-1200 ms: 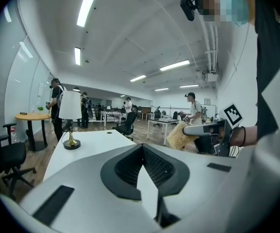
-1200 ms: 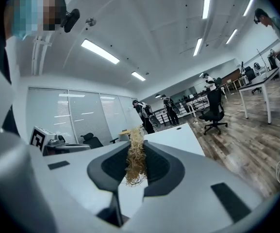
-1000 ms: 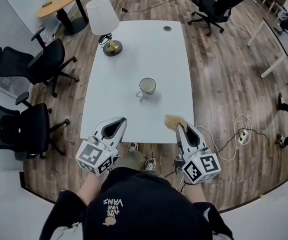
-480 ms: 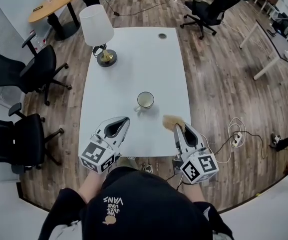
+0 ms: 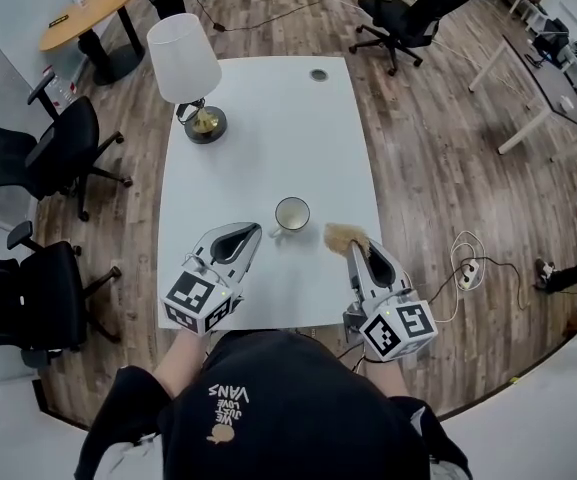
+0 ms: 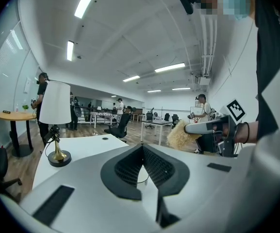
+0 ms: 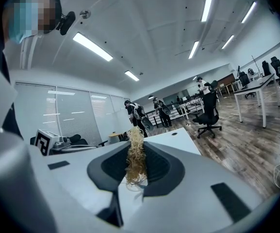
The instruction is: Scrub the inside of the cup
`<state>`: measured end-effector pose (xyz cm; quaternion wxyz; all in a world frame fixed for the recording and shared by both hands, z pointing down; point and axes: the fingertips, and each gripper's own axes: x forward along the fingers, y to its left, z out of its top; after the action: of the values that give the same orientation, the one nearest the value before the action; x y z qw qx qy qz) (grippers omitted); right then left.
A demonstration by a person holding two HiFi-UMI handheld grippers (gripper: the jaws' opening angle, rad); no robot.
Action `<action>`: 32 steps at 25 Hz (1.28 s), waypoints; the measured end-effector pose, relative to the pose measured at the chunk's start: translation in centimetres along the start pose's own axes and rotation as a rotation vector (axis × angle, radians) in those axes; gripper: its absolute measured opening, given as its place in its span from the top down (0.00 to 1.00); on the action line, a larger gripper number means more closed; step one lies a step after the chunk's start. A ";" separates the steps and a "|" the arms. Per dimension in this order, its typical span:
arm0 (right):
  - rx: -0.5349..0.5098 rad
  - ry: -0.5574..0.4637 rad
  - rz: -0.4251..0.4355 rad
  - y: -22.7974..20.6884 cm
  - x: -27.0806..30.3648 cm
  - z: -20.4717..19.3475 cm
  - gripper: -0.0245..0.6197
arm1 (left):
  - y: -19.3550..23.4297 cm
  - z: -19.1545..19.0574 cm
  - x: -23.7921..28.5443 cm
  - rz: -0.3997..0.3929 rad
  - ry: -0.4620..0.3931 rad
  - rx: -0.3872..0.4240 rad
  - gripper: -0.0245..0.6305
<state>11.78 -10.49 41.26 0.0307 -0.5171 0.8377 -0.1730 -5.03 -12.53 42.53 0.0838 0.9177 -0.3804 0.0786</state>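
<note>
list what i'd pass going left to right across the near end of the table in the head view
left tool → cup → scrubber, gripped in the right tool

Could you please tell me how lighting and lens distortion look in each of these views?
Head view: fisheye bows the white table, light is even around the cup. Left gripper view: ceiling strip lights blow out, corners vignette black. Right gripper view: same black corners, the scrubber is sharp.
</note>
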 end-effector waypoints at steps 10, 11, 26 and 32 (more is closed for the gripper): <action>0.003 0.013 -0.020 -0.7 3.0 0.3 0.85 | 2.7 -1.8 2.7 -0.037 0.059 0.023 0.95; 0.002 0.017 -0.022 -0.8 3.3 0.2 0.85 | 2.8 -2.5 3.0 -0.043 0.071 0.023 0.95; 0.012 0.066 -0.038 -1.8 5.6 -1.3 0.85 | 3.7 -10.5 7.6 -0.063 0.230 0.012 0.95; 0.017 0.078 -0.040 -2.1 5.9 -2.0 0.85 | 3.5 -12.8 8.1 -0.078 0.287 0.024 0.94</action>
<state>10.39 -16.01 44.55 -0.0010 -0.5263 0.8262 -0.2009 -2.90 -17.77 57.02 0.1292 0.9120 -0.3276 0.2103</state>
